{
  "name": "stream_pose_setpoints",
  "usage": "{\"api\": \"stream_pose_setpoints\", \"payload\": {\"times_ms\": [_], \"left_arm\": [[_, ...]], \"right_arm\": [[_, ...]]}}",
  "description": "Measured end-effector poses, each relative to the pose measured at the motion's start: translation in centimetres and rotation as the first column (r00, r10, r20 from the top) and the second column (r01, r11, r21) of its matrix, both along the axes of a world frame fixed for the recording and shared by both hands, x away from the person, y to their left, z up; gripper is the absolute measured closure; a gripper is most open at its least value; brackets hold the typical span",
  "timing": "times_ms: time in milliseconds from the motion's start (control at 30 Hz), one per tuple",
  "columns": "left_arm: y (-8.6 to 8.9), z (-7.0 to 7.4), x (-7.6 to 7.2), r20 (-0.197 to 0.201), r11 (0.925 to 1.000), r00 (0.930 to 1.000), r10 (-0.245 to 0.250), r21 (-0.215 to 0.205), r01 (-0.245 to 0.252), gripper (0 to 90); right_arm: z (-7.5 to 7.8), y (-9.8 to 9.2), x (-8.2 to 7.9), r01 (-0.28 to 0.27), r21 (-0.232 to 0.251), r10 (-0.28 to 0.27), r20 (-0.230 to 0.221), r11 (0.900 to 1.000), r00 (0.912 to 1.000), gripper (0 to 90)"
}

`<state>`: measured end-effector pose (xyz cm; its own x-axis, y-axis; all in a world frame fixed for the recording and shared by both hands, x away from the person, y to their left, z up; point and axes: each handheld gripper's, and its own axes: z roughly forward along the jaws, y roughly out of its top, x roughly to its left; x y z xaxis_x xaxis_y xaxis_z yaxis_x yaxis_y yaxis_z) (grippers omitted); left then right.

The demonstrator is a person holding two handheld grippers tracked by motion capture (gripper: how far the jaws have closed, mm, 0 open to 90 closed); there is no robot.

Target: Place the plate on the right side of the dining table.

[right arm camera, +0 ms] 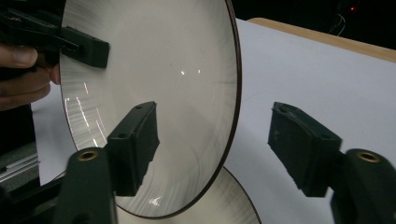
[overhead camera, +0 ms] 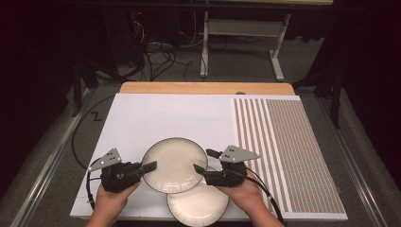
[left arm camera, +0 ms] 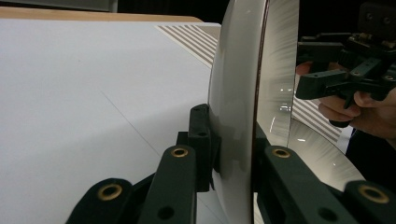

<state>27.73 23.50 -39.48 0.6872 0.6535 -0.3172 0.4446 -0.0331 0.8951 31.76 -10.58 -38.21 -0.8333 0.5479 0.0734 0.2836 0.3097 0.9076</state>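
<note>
The upper plate (overhead camera: 174, 164) was round, cream-white and glossy with a thin dark rim, lifted above the near edge of the white table (overhead camera: 156, 113), overlapping a second plate (overhead camera: 198, 205). The left gripper (overhead camera: 150, 166) clamped its rim; the right gripper (overhead camera: 206, 161) straddled the opposite rim, jaws not touching.

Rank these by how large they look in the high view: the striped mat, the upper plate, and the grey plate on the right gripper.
1. Striped mat, largest.
2. Upper plate, held at its rim by the left gripper.
3. Grey plate atop the right gripper, smallest.
</note>
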Motion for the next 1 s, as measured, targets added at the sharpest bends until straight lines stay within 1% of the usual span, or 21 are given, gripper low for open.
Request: {"api": "stream_pose_setpoints", "payload": {"times_ms": [167, 300, 400, 500, 633, 867, 933, 1000], "left_arm": [[-0.03, 0.01, -0.12, 0.003, 1.0000, 1.0000, 0.004, 0.000, -0.004, 80.3], [-0.05, 0.03, -0.23, 0.009, 1.0000, 1.0000, 0.005, 0.004, -0.005, 80.4], [-0.07, 0.02, -0.29, 0.012, 1.0000, 0.9999, 0.007, 0.003, -0.007, 80.4], [-0.07, 0.01, -0.31, 0.012, 1.0000, 0.9999, 0.007, 0.003, -0.007, 80.4], [-0.08, 0.01, -0.32, 0.015, 1.0000, 0.9999, 0.006, 0.003, -0.006, 80.3], [-0.14, -0.02, -0.37, 0.010, 1.0000, 0.9999, 0.006, 0.001, -0.006, 80.3], [-0.15, -0.02, -0.38, 0.010, 1.0000, 0.9999, 0.006, 0.001, -0.006, 80.3], [-0.16, -0.02, -0.40, 0.009, 1.0000, 0.9999, 0.007, -0.001, -0.007, 80.4]], "right_arm": [[-0.11, 0.02, 0.02, -0.020, 0.011, 0.020, -0.019, 1.000, 0.9996, 52.6], [-0.16, -0.26, 0.35, -0.033, 0.037, 0.036, -0.062, 0.999, 0.9974, 60.7], [-0.33, -0.35, 0.50, -0.038, 0.047, 0.042, -0.093, 0.998, 0.9947, 65.9], [-0.48, -0.32, 0.56, -0.039, 0.052, 0.045, -0.109, 0.998, 0.9931, 69.6], [-0.57, -0.48, 0.70, -0.027, 0.065, 0.036, -0.135, 0.998, 0.9903, 75.0], [-0.66, -0.75, 0.77, -0.014, 0.070, 0.025, -0.160, 0.997, 0.9868, 80.8], [-0.69, -0.78, 0.78, -0.013, 0.071, 0.024, -0.161, 0.997, 0.9867, 81.5], [-0.69, -0.83, 0.81, -0.006, 0.070, 0.018, -0.166, 0.998, 0.9860, 84.3]]}}
